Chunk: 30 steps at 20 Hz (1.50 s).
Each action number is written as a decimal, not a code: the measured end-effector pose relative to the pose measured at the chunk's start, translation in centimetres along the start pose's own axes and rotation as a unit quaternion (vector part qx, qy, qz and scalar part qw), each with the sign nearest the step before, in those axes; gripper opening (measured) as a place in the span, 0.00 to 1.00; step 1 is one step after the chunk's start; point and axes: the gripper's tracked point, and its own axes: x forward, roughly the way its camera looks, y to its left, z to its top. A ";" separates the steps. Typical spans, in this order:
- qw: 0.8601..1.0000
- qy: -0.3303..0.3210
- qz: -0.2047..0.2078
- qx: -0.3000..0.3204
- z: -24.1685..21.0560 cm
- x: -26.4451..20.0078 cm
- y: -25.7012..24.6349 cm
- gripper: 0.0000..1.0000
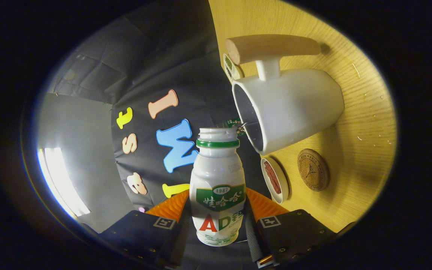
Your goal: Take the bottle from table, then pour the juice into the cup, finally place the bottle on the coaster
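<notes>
The gripper (218,221) pinched the bottle (218,187), its open mouth beside the cup (294,108); coaster (312,169) lay near that cup on the wooden table (366,123).

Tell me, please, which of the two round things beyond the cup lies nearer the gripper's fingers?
The white-rimmed dish with reddish filling, nearer the bottle held between the fingers; the cork coaster lies beyond.

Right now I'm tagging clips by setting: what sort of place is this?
Likely a staged recording booth, not a kitchen: a black cloth wall backs a light wooden table holding a white cup with a wooden handle and a round cork coaster.
</notes>
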 end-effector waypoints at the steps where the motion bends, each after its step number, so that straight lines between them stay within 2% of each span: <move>1: 1.000 -0.001 0.001 0.001 0.0 0.0 0.0 0.66; 30: 1.000 0.004 0.000 0.008 0.2 -0.2 -0.2 0.66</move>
